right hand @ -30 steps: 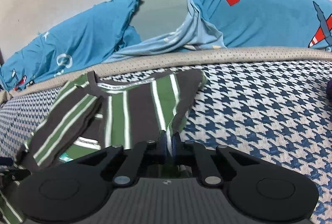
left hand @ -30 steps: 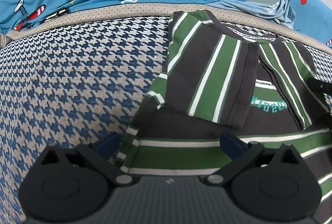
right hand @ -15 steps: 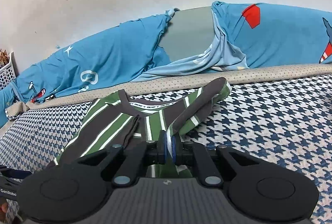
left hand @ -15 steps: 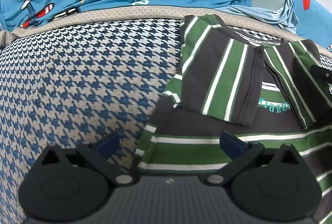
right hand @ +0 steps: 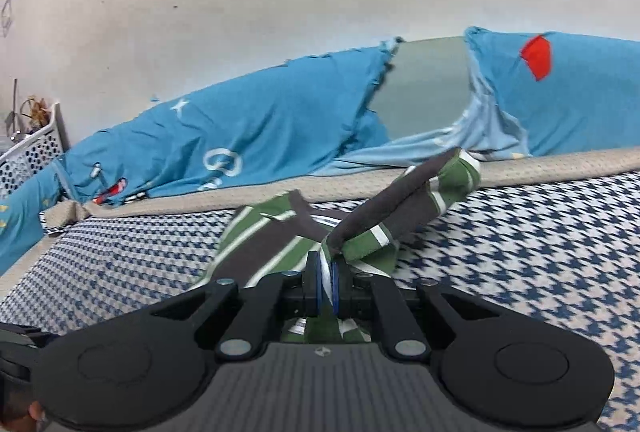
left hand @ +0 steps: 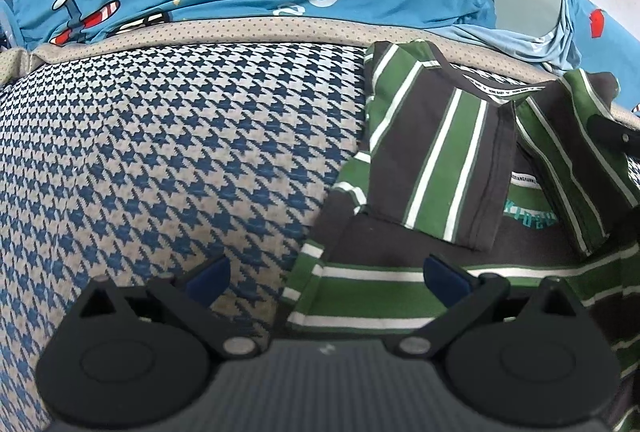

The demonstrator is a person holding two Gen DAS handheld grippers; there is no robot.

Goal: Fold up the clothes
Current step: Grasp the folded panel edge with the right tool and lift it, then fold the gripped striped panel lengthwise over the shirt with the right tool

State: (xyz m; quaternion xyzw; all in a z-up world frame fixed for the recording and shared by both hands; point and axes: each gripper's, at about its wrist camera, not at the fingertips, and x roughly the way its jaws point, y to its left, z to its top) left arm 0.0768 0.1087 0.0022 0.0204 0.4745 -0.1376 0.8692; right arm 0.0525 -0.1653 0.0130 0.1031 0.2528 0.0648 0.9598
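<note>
Striped shirt (left hand: 452, 151) lies on the bed (left hand: 160, 135), toward the far edge, right of the left-wrist view's centre; green, dark and white stripes, neck label visible. Fold is partly done, judging from how the cloth lies: the left sleeve and side panel are already turned in over the chest, and the bottom part lies across the near side with its stripes running crosswise. The right side is in progress. Right gripper (right hand: 327, 288) has its jaws clamped on a pinch of the shirt (right hand: 360, 232), and the cloth is lifted off the bed in a peaked flap running up and away to the far right. Left gripper (left hand: 326, 274) hovers over the shirt's near left corner with its jaws wide apart, nothing between them; one blue pad sits over bare bedcover, the other over the stripes. Left to do, as I read it: lay the right flap over the chest, then bring the bottom up to halve the length. Bed carries a blue-and-white houndstooth cover with a beige dotted border at the far side. Beyond it, blue bedding (right hand: 248, 151) printed with planes is bunched against a plain pale wall (right hand: 280, 11). A white perforated basket (right hand: 32, 151) stands at far left.
</note>
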